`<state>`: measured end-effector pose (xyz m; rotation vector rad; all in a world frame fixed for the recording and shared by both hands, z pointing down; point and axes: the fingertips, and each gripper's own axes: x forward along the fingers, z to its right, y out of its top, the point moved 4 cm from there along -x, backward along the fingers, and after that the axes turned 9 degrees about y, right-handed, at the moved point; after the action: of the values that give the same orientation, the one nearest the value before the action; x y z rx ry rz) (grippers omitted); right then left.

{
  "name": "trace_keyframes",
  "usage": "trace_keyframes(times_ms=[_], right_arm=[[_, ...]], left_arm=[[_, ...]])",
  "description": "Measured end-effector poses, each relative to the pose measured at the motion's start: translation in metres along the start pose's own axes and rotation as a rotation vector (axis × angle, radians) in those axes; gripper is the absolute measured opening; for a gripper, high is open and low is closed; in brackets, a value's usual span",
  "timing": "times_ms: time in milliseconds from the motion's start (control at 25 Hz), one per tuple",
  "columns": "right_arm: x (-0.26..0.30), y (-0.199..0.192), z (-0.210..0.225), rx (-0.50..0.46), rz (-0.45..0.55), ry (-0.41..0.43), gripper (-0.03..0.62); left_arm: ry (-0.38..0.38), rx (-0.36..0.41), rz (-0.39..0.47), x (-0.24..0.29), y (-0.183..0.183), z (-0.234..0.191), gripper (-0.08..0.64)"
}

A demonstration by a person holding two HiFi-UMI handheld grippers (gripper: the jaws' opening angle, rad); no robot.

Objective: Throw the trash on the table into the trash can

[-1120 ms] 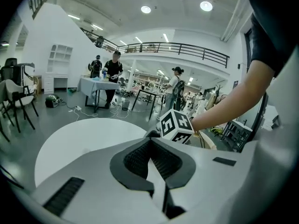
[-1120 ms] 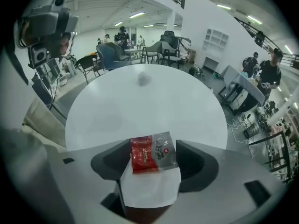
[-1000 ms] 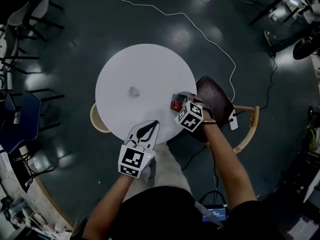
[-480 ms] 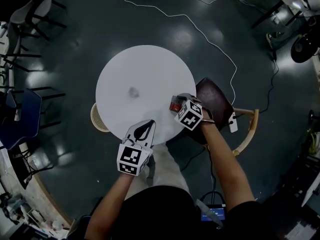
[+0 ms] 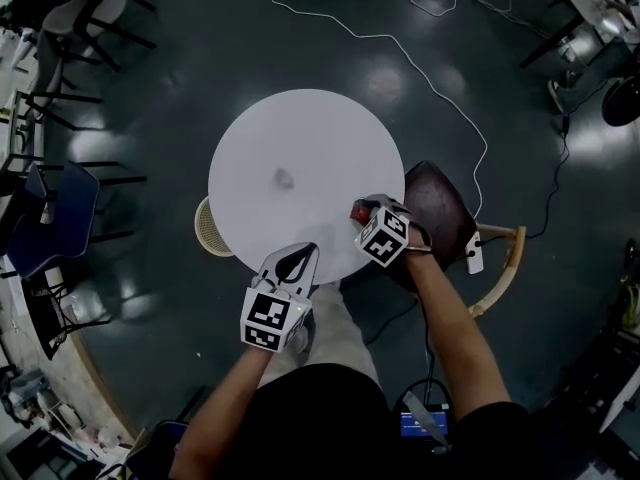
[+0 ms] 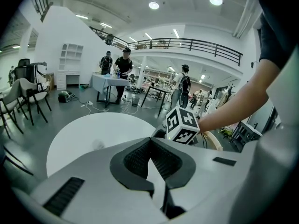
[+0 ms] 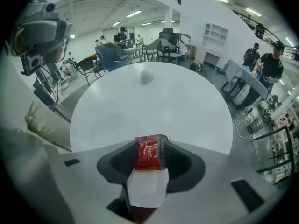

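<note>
One round white worktop (image 5: 300,133) sits mid-frame in the head view. There are two bits of trash: one red shiny wrapper (image 7: 148,153) at the worktop's lower right rim, and one small crumpled pale wad (image 5: 285,179) near its centre. One cream mesh basket (image 5: 207,230) peeks out at the lower left rim. One wooden chair with a dark brown seat (image 5: 440,208) stands right of the worktop. One blue chair (image 5: 55,213) is at the left edge. The black chair frames (image 5: 60,103) above it overlap too much to count.

Right gripper (image 7: 150,143) jaws just closing, narrower than a second ago, now pinching red wrapper (image 7: 148,155) at table (image 7: 154,101) edge.
</note>
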<state>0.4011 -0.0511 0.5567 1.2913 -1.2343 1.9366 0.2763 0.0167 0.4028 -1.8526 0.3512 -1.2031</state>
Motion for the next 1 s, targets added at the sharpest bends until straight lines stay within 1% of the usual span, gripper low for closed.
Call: trace_keyframes(times_ms=[120, 280, 400, 440, 480, 600, 760, 1000], right_arm=[[-0.002, 0.000, -0.004, -0.014, -0.007, -0.019, 0.146], [-0.006, -0.003, -0.009, -0.006, -0.009, -0.030, 0.120], [-0.013, -0.001, -0.009, 0.006, 0.017, -0.058, 0.096], [-0.016, 0.000, -0.009, 0.007, 0.026, -0.071, 0.038], [-0.018, 0.001, -0.010, 0.006, 0.027, -0.077, 0.031], [-0.019, 0.003, -0.015, 0.011, 0.018, -0.076, 0.029], [-0.023, 0.007, -0.020, 0.010, 0.041, -0.090, 0.026], [-0.038, 0.020, -0.028, -0.002, 0.069, -0.085, 0.026]], left_arm=[[0.003, 0.014, 0.003, -0.004, 0.000, 0.005, 0.014], [0.007, 0.008, -0.002, -0.013, 0.003, 0.013, 0.014], [0.022, 0.009, 0.003, -0.020, 0.004, 0.012, 0.014], [0.028, 0.012, 0.003, -0.023, 0.004, 0.012, 0.014], [0.033, 0.015, 0.003, -0.026, 0.004, 0.011, 0.014], [0.040, 0.026, 0.007, -0.037, 0.006, 0.007, 0.014], [0.049, 0.028, 0.014, -0.044, 0.006, 0.003, 0.014], [0.073, 0.019, 0.030, -0.055, 0.011, -0.004, 0.014]])
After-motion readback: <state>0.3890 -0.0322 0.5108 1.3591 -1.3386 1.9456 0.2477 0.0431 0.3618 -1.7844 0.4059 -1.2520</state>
